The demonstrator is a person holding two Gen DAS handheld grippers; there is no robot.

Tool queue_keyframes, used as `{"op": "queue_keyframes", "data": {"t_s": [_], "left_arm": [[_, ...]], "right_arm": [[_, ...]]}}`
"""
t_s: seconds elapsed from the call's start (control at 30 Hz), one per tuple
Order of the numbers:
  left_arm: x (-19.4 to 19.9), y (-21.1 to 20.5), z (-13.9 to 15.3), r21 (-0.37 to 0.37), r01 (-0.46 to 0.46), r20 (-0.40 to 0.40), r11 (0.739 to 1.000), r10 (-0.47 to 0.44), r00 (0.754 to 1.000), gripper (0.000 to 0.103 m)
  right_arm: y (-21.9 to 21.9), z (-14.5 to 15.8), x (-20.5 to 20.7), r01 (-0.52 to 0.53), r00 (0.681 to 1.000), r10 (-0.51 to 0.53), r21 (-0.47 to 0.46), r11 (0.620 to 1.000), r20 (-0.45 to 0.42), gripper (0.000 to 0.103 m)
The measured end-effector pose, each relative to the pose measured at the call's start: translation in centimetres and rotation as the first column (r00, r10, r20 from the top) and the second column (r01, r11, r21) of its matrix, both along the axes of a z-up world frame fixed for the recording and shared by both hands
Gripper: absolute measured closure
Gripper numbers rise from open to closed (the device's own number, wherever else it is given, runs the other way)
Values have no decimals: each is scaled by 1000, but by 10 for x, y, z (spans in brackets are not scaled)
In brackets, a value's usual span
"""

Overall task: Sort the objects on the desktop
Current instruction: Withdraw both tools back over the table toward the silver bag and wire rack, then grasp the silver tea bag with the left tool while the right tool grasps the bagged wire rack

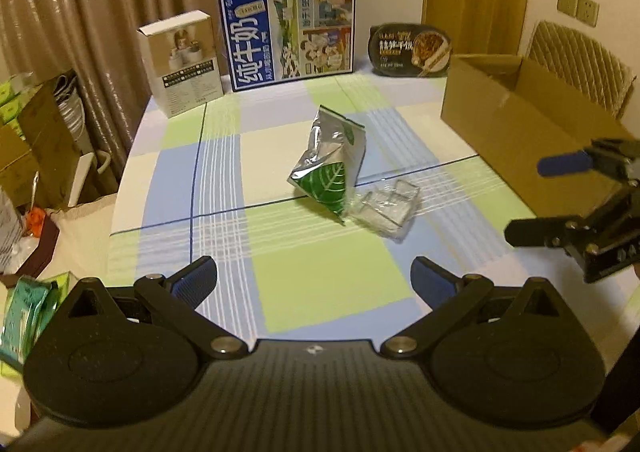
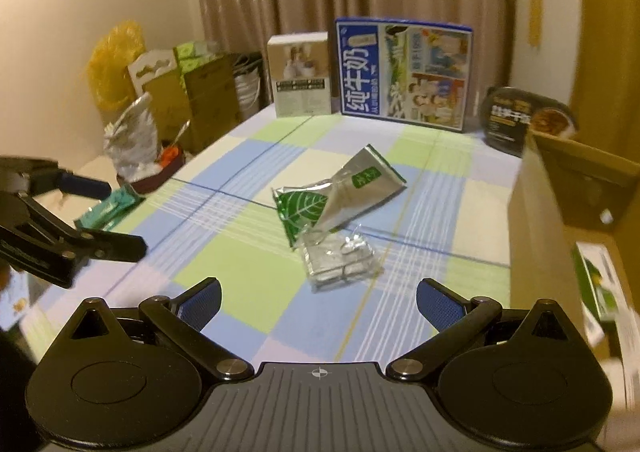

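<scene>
A crumpled silver and green foil bag (image 1: 330, 164) (image 2: 340, 192) lies mid-table on the checked cloth. A clear plastic tray (image 1: 390, 208) (image 2: 340, 258) lies against its near side. My left gripper (image 1: 314, 280) hovers open in front of them, nothing between its fingers; in the right wrist view it shows at the left edge (image 2: 120, 214). My right gripper (image 2: 318, 298) is open too, just short of the tray; the left wrist view shows it at the right (image 1: 532, 198), beside the open cardboard box (image 1: 520, 120) (image 2: 560, 220).
At the table's far edge stand a white product box (image 1: 182, 62) (image 2: 300, 74), a blue milk carton case (image 1: 288, 34) (image 2: 402, 72) and a dark noodle bowl (image 1: 412, 50) (image 2: 524, 118). A green-labelled item (image 2: 598, 284) lies inside the cardboard box. Bags and boxes (image 1: 36, 144) crowd the floor at left.
</scene>
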State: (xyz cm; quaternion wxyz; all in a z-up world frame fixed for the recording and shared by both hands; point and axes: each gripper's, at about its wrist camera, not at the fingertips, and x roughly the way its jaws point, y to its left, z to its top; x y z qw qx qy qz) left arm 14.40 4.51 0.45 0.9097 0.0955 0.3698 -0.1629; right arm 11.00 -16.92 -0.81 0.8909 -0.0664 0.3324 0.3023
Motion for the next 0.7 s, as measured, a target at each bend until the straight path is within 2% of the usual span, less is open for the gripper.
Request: {"op": "queue_keyframes", "data": {"t_s": [0.17, 0.27, 0.33, 0.57, 0.7], "left_arm": [[42, -3, -18, 36, 75, -24, 997, -74, 997, 2], [67, -6, -30, 37, 115, -51, 993, -113, 992, 2], [82, -10, -37, 67, 146, -61, 987, -142, 988, 2], [122, -15, -56, 137, 246, -109, 960, -232, 967, 2], [138, -21, -65, 180, 315, -142, 932, -292, 946, 2]], "right_arm": [[16, -29, 47, -54, 998, 52, -51, 997, -37, 2], [27, -49, 75, -96, 991, 88, -77, 992, -104, 2], [35, -57, 89, -130, 985, 117, -98, 987, -127, 2], [66, -78, 124, -279, 956, 245, -230, 932, -164, 2], [75, -88, 143, -324, 938, 277, -246, 914, -209, 2]]}}
